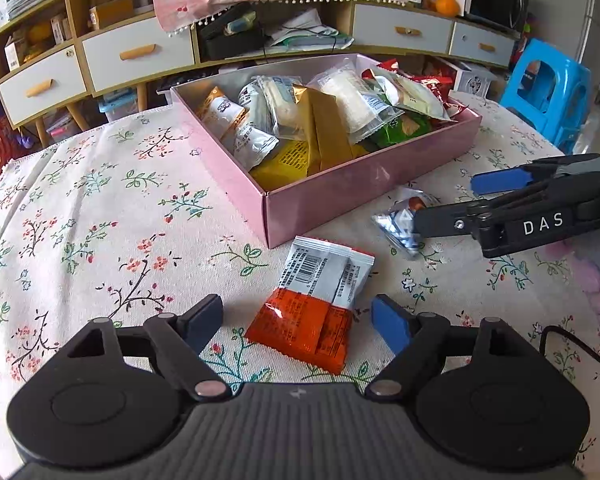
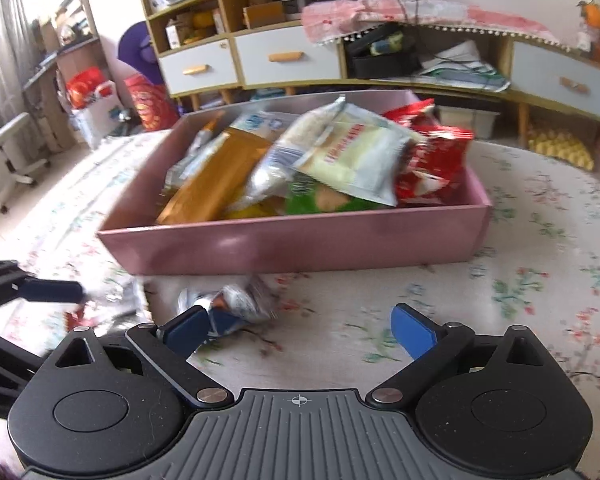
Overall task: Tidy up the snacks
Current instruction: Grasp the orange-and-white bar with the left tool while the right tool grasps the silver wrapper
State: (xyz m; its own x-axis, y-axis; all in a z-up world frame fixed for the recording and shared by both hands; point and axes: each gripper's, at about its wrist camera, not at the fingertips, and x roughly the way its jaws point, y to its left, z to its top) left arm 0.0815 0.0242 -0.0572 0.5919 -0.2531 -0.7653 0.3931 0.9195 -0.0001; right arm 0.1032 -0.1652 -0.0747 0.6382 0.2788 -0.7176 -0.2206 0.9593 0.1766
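Note:
A pink box [image 1: 332, 196] full of snack packets sits on the floral tablecloth; it also shows in the right wrist view [image 2: 300, 240]. An orange and silver packet [image 1: 312, 304] lies flat in front of the box, between the open fingers of my left gripper [image 1: 298, 320]. A small blue and silver packet [image 1: 400, 220] lies to its right, touching the fingers of my right gripper [image 1: 444, 204], which is open. In the right wrist view that packet [image 2: 240, 304] lies by the left finger of my right gripper [image 2: 300, 332], not gripped. The view is blurred.
A cabinet with white drawers [image 1: 140, 56] stands behind the table. A blue plastic stool [image 1: 548, 88] stands at the right. A black cable [image 1: 572, 344] lies on the cloth at the right. The table [image 1: 80, 220] extends left of the box.

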